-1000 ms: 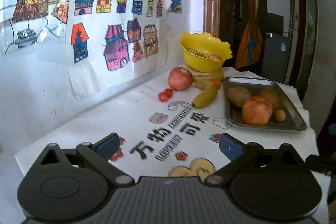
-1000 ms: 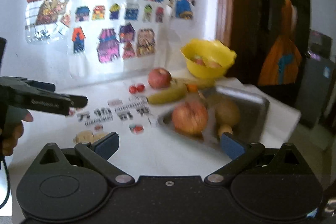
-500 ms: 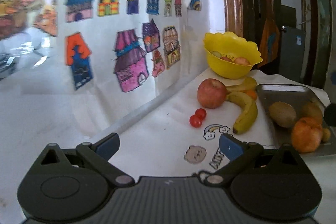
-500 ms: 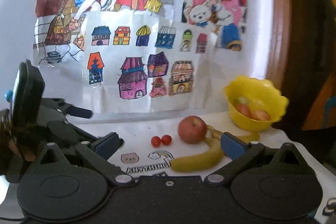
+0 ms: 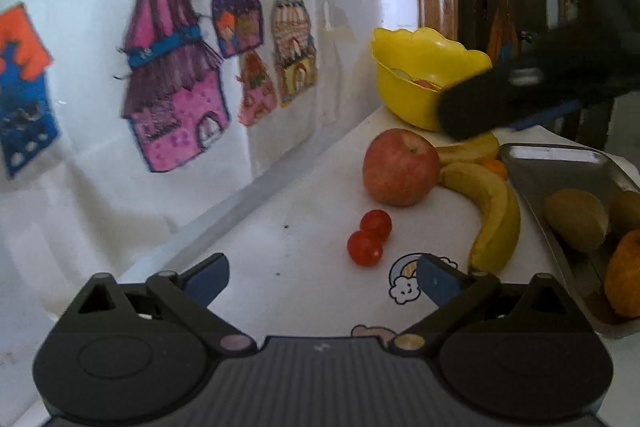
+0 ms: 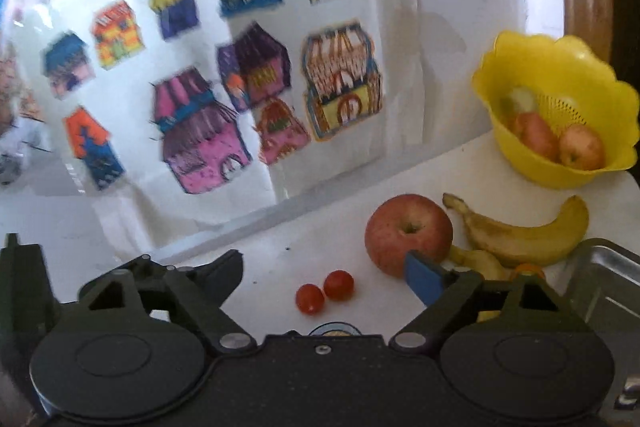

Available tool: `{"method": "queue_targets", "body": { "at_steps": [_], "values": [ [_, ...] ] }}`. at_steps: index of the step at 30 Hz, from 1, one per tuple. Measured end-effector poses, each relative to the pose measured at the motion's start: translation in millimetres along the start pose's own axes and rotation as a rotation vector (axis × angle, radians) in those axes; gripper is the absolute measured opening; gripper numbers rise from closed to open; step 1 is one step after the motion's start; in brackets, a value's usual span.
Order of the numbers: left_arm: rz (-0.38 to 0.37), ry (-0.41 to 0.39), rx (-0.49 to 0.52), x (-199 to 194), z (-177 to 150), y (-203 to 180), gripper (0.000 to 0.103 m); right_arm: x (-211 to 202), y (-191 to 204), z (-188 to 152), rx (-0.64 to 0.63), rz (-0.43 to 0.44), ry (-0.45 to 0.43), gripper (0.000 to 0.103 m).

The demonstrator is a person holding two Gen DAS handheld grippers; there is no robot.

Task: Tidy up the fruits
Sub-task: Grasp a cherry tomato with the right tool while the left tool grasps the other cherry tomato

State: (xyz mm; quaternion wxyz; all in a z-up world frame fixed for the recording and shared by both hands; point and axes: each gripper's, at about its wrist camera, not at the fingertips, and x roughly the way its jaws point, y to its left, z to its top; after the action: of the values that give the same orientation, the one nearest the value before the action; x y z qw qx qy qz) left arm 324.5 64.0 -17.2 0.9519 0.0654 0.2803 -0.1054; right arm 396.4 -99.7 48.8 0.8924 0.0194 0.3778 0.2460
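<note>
Two cherry tomatoes (image 5: pixel 366 241) (image 6: pixel 324 293) lie on the white cloth near the wall. Behind them sit a red apple (image 5: pixel 400 167) (image 6: pixel 408 231) and bananas (image 5: pixel 494 215) (image 6: pixel 520 239). My left gripper (image 5: pixel 320 277) hovers just short of the tomatoes, its jaws closing with nothing between the pads. My right gripper (image 6: pixel 326 271) hangs above the tomatoes beside the apple, its jaws also closing on nothing. In the left wrist view it shows as a blurred dark shape (image 5: pixel 520 95) before the yellow bowl (image 5: pixel 412 79) (image 6: pixel 500 75), which holds small fruits.
A metal tray (image 5: pixel 560 157) (image 6: pixel 600 267) at the right holds kiwis (image 5: pixel 576 219) and an orange-red fruit (image 5: pixel 624 279). A wall with house drawings (image 5: pixel 176 99) rises close on the left. A small orange piece (image 5: pixel 496 167) lies between bananas and tray.
Both grippers have come closer to the fruit by the wall. The right one swung left from the tray to the apple and tomatoes and now crosses the left view. Both jaws have narrowed slightly.
</note>
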Motion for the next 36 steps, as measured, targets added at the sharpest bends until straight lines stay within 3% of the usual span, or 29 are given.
{"method": "queue_targets", "body": {
  "at_steps": [4,9,17,22,31,36],
  "values": [
    [-0.025,0.026,0.005,12,1,3,0.087,24,-5,0,0.023,-0.017,0.035,0.079],
    [-0.013,0.031,-0.003,19,3,5,0.084,42,-14,-2,0.105,-0.014,0.089,0.060],
    [-0.042,0.041,0.042,27,8,-4,0.080,54,-16,-5,0.147,0.002,0.121,0.056],
    [-0.065,0.074,0.044,43,15,-8,0.063,58,-15,-7,0.157,0.008,0.135,0.046],
    [-0.081,0.085,0.045,51,17,-10,0.050,64,-16,-6,0.182,0.021,0.131,0.044],
    [-0.086,0.088,0.042,55,20,-11,0.038,64,-15,-6,0.197,0.046,0.124,0.037]
  ]
}}
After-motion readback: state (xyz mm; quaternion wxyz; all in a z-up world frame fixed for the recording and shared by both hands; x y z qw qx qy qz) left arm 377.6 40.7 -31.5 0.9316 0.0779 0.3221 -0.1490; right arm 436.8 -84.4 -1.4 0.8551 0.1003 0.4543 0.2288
